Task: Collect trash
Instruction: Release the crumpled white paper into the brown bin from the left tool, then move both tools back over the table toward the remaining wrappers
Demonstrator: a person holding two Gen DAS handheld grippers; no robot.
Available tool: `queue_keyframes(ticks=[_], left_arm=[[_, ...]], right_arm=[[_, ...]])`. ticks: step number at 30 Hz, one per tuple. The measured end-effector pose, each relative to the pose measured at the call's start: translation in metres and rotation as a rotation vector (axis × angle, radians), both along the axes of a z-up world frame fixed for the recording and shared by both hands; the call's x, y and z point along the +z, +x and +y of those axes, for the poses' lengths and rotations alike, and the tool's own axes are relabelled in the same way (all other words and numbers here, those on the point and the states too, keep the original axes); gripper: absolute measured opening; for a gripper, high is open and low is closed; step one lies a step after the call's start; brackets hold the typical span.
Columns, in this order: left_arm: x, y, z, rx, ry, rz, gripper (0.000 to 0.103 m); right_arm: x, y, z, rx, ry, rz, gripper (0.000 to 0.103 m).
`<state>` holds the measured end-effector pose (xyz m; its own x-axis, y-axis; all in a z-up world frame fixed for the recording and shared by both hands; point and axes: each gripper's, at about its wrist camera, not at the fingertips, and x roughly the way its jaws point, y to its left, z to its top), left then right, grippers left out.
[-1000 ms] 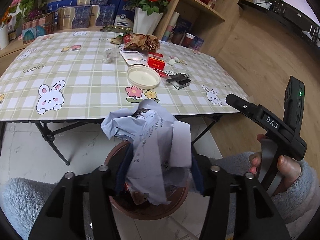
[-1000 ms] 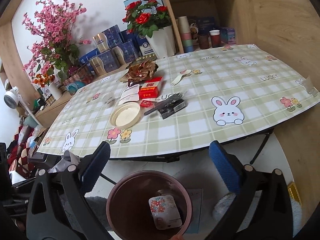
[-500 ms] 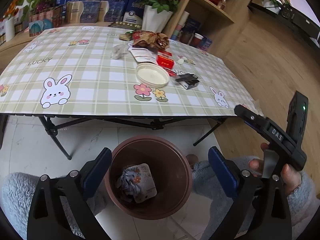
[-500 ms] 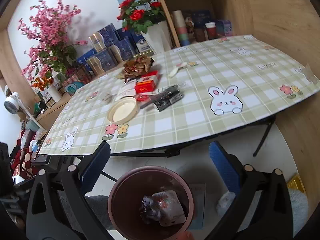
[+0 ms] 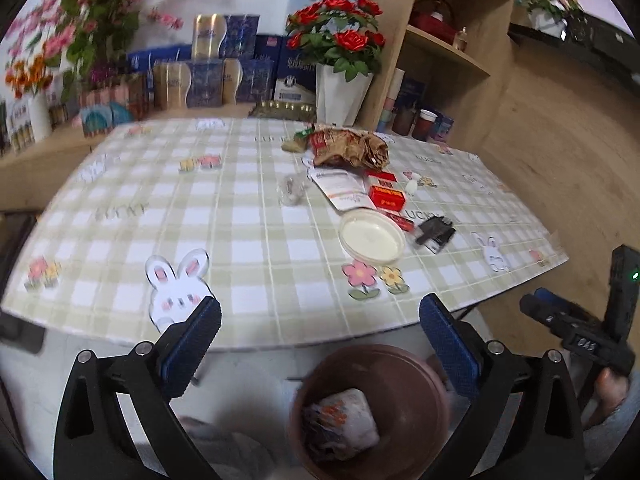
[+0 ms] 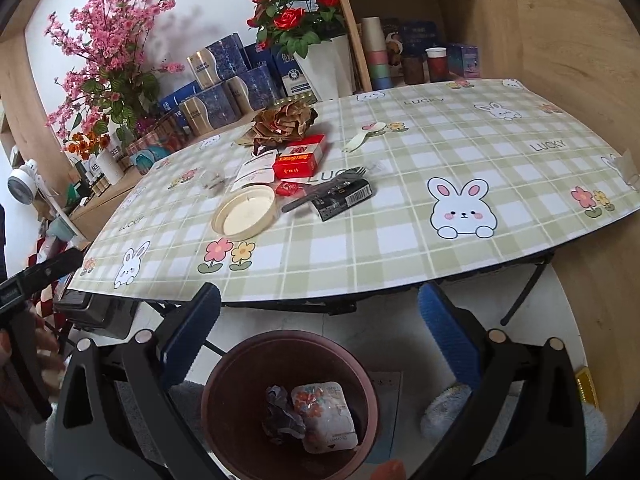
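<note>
The bin (image 6: 290, 396) stands on the floor just in front of the table's near edge, holding a crumpled grey wrapper (image 6: 282, 414) and a white packet (image 6: 326, 416) side by side at its bottom.

The left gripper (image 5: 320, 328) hangs above the bin's left rim, over the table edge; its jaws have just been opening and now stand wide apart with nothing between them. The right gripper (image 6: 318, 320) sits over the bin with its jaws also spread and empty.

More trash lies on the table (image 6: 520, 184) in one cluster left of centre. A round lid (image 6: 245, 212) is nearest the edge. Just right of it lie a black pack (image 6: 344, 198) with a black fork (image 6: 320, 190) across it. Behind these are a red box (image 6: 300, 158), a white card (image 6: 256, 172) and a crumpled brown bag (image 6: 284, 122). A clear wrapper (image 6: 212, 180) sits to the left and a white spoon (image 6: 360, 138) to the right.

The table's near strip, right half and left end are bare cloth. Boxes and flower vases line the far side.
</note>
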<state>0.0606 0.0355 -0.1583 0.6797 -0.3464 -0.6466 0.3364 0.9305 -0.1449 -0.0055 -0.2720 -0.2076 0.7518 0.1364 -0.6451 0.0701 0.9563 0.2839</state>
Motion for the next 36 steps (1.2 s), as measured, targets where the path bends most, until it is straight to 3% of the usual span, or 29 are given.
queue_keyframes(ticks=[2, 6, 8, 10, 14, 18, 20, 23, 29, 31, 32, 33, 36], left_arm=[[0.003, 0.007, -0.007, -0.027, 0.060, -0.049, 0.097], [0.006, 0.031, -0.015, -0.049, 0.097, -0.069, 0.097], [0.007, 0.045, -0.020, -0.052, 0.118, -0.143, 0.097], [0.003, 0.061, -0.027, -0.058, 0.142, -0.158, 0.097], [-0.008, 0.111, -0.040, -0.101, 0.106, -0.034, 0.097], [-0.018, 0.151, -0.054, -0.035, 0.144, -0.030, 0.097], [-0.026, 0.173, -0.063, 0.003, 0.207, -0.034, 0.097], [-0.037, 0.197, -0.067, -0.009, 0.227, -0.012, 0.097], [-0.061, 0.238, -0.061, -0.005, 0.134, 0.093, 0.095], [-0.068, 0.245, -0.060, -0.018, 0.113, 0.122, 0.072], [-0.073, 0.248, -0.060, -0.029, 0.123, 0.144, 0.043], [-0.078, 0.248, -0.060, -0.037, 0.124, 0.166, 0.024], [-0.077, 0.243, -0.050, -0.011, 0.103, 0.157, 0.019]], right_arm=[[-0.003, 0.007, 0.001, 0.032, 0.010, 0.034, 0.098], [-0.009, 0.017, 0.002, 0.046, -0.008, 0.066, 0.098], [-0.012, 0.025, 0.002, 0.052, -0.018, 0.085, 0.098], [-0.014, 0.032, 0.000, 0.054, -0.023, 0.090, 0.098], [-0.010, 0.052, -0.008, 0.044, -0.037, 0.082, 0.098], [-0.003, 0.077, -0.018, 0.033, -0.072, 0.063, 0.098], [0.001, 0.091, -0.027, 0.022, -0.040, 0.062, 0.097], [0.007, 0.108, -0.040, 0.006, 0.005, 0.060, 0.097], [0.016, 0.144, -0.051, 0.044, 0.019, 0.068, 0.097], [0.019, 0.156, -0.051, 0.059, 0.027, 0.066, 0.097], [0.021, 0.162, -0.050, 0.068, 0.030, 0.062, 0.097], [0.025, 0.172, -0.048, 0.080, 0.037, 0.052, 0.097], [0.034, 0.196, -0.041, 0.108, 0.053, 0.022, 0.097]])
